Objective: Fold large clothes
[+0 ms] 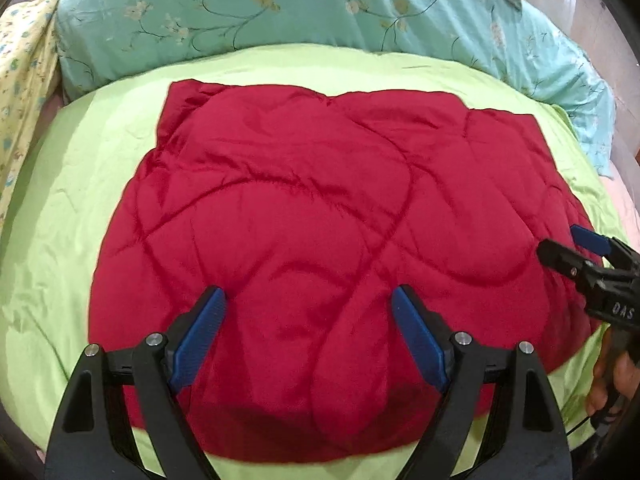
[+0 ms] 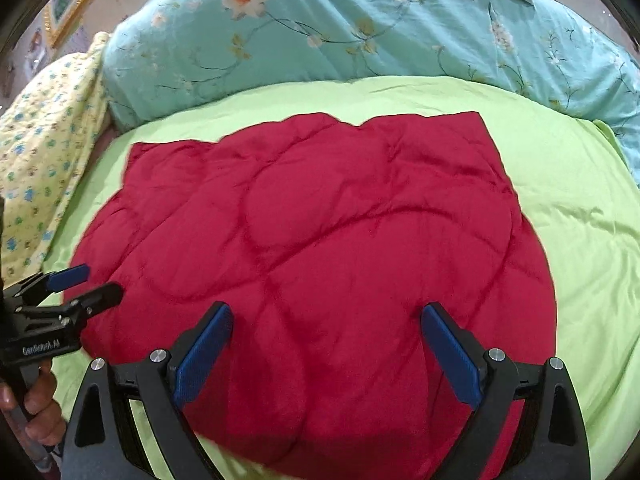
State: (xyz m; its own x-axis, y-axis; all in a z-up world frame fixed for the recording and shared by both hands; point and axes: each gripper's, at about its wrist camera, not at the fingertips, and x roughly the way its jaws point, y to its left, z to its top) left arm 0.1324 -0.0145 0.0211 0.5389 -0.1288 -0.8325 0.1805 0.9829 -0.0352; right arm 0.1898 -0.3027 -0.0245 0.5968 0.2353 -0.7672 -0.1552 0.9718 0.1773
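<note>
A red quilted garment (image 1: 312, 216) lies spread flat on a lime green sheet (image 1: 60, 200); it also shows in the right wrist view (image 2: 320, 248). My left gripper (image 1: 308, 300) is open and empty, hovering above the garment's near part. My right gripper (image 2: 326, 316) is open and empty, also above the near part. The right gripper shows at the right edge of the left wrist view (image 1: 560, 244), over the garment's right edge. The left gripper shows at the left edge of the right wrist view (image 2: 96, 284), over the garment's left edge.
A teal floral duvet (image 1: 280, 12) is bunched along the far side of the bed (image 2: 360, 28). A yellow patterned blanket (image 1: 24, 92) lies at the left (image 2: 44, 148). Green sheet (image 2: 580, 220) surrounds the garment on all sides.
</note>
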